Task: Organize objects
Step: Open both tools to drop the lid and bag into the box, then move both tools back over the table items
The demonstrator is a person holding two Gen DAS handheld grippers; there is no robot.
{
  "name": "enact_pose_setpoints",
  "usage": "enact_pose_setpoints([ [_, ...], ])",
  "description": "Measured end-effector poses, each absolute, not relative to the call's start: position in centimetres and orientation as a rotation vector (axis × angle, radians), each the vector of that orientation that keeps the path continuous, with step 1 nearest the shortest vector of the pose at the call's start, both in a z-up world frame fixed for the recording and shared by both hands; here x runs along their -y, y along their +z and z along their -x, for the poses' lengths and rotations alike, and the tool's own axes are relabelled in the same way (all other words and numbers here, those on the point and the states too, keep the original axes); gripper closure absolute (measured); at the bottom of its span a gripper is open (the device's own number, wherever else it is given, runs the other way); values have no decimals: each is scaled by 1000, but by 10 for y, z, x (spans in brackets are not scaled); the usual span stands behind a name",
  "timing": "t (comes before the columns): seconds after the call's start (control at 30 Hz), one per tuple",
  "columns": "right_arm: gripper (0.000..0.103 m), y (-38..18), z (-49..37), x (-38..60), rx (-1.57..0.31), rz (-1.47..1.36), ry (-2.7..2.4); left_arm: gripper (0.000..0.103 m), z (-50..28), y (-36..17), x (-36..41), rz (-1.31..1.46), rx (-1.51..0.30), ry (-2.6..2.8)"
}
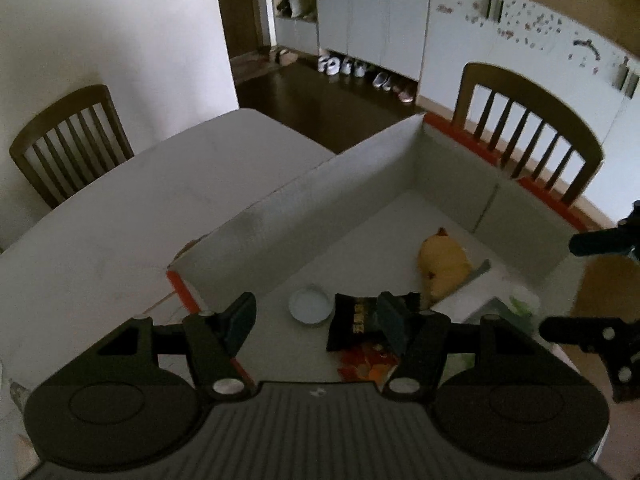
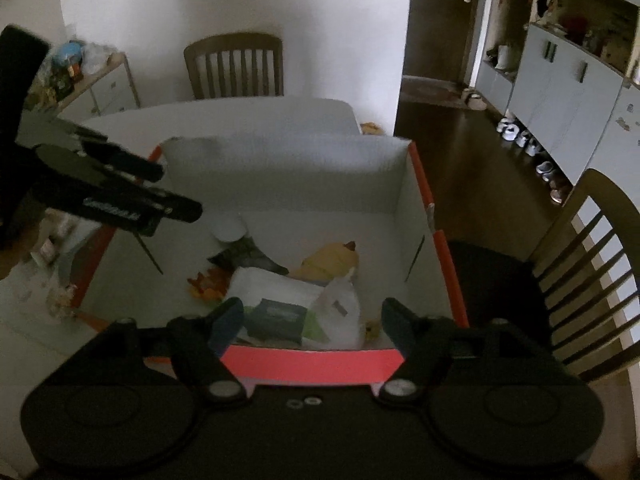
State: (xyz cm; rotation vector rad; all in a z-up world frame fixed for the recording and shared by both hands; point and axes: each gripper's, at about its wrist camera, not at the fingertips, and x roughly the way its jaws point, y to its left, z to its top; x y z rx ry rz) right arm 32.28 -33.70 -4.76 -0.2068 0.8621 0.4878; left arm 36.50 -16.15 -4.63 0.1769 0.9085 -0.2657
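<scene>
Box [image 2: 280, 172]: one yellow plush [image 2: 332, 260], one white lid [image 1: 311, 304]; left tool [image 1: 316, 320], right tool [image 2: 312, 320] released.

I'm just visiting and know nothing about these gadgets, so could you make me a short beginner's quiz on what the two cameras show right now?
1. True or false: the yellow plush toy lies inside the white box with the red rim.
2. Which is between the left gripper jaws? A) a cup B) nothing C) the toy
3. What round white thing lies on the box floor near the black snack packet?

Key:
1. True.
2. B: the jaws stand apart with nothing pressed between them; the right gripper is also open and empty.
3. A small white lid, or perhaps a shallow dish.
</scene>
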Motion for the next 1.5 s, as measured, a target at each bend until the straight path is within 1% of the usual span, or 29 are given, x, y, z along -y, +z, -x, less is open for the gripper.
enact_pose_setpoints([
  [0.37, 27, -23, -292, 319, -810, 150, 461, 37, -315, -13, 125, -118, -833, -327],
  [0.67, 26, -11, -258, 274, -787, 135, 482, 36, -273, 0, 73, -86, -801, -334],
  [0.73, 24, -11, -251, 262, -787, 129, 493, 24, -264, 1, 60, -86, -794, -329],
  [0.87, 16, -14, -238, 237, -791, 123, 511, 23, -246, 1, 29, -78, -790, -321],
  [1.03, 9, -21, -223, 205, -802, 133, 516, 22, -229, -4, -9, -66, -788, -288],
  [1.1, 6, -25, -216, 195, -803, 136, 510, 18, -224, -6, -24, -54, -791, -274],
  [1.3, 4, -37, -208, 173, -826, 114, 483, 17, -214, -21, -56, -47, -809, -255],
  [1.37, 4, -42, -206, 166, -836, 116, 479, 11, -209, -30, -67, -43, -818, -250],
  [1.4, 4, -45, -205, 162, -844, 117, 476, 4, -207, -36, -72, -37, -825, -247],
  [1.43, 4, -48, -204, 158, -850, 117, 473, 0, -205, -41, -76, -29, -829, -244],
  [1.5, 4, -53, -202, 152, -862, 115, 468, 0, -199, -50, -88, -13, -839, -244],
])
